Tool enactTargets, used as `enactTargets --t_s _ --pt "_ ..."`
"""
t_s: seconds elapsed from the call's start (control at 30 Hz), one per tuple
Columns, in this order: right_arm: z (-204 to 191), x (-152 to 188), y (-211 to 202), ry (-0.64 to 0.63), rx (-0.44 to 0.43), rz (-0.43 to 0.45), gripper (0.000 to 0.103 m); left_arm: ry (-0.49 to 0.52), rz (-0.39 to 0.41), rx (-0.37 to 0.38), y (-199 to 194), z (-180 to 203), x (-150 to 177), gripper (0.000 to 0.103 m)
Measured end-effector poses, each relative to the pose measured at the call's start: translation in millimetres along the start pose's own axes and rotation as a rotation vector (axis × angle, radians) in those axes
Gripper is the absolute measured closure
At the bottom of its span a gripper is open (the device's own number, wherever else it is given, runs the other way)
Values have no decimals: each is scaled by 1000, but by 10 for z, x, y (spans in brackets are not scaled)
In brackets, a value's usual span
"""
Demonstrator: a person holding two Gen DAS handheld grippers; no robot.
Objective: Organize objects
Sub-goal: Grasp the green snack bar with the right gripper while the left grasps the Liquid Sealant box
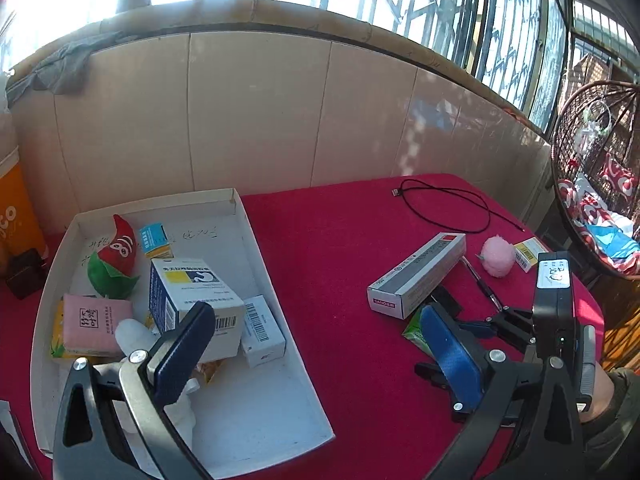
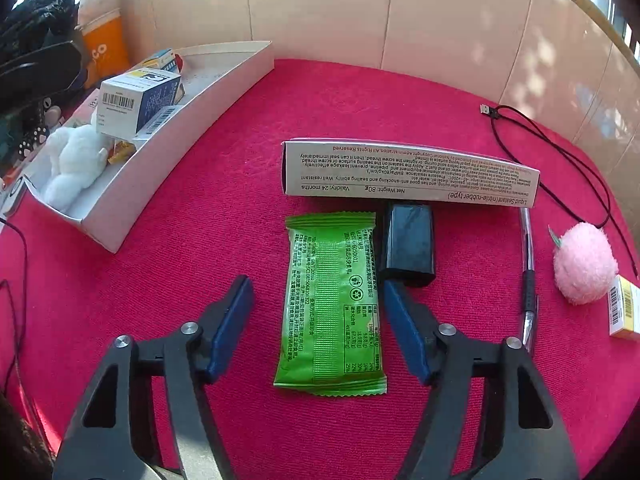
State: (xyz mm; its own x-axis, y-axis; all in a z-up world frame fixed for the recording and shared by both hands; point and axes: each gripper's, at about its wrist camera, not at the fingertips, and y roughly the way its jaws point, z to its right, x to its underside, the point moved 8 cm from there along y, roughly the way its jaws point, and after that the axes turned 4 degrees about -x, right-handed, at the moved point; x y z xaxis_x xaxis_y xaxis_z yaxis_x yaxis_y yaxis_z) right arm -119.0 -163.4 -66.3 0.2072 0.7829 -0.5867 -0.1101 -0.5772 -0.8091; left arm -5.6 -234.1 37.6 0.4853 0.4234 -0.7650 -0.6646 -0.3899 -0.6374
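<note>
A green snack packet lies flat on the red cloth. My right gripper is open, one finger on each side of the packet, just above it. A black charger block and a long grey sealant box lie just beyond. A white cardboard tray holds a blue-and-white medicine box, a strawberry plush, a pink pack and other small boxes. My left gripper is open and empty over the tray's near right edge. The right gripper's body shows in the left wrist view.
A pink pompom, a pen, a small yellow box and a black USB cable lie at the right. An orange cup stands behind the tray. A tiled wall bounds the table's far side.
</note>
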Motion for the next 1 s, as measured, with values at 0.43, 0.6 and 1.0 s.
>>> enactTargets --t_s 0.43,0.6,1.0 --pt "1066 481 -845 285 -17 143 67 128 -254 271 1154 1029 -237 0" --pt "1333 571 -933 361 -12 173 67 191 -325 369 1462 1439 -292 0" --pt "1364 632 -926 392 -52 192 67 223 -500 358 1748 1467 -17 56"
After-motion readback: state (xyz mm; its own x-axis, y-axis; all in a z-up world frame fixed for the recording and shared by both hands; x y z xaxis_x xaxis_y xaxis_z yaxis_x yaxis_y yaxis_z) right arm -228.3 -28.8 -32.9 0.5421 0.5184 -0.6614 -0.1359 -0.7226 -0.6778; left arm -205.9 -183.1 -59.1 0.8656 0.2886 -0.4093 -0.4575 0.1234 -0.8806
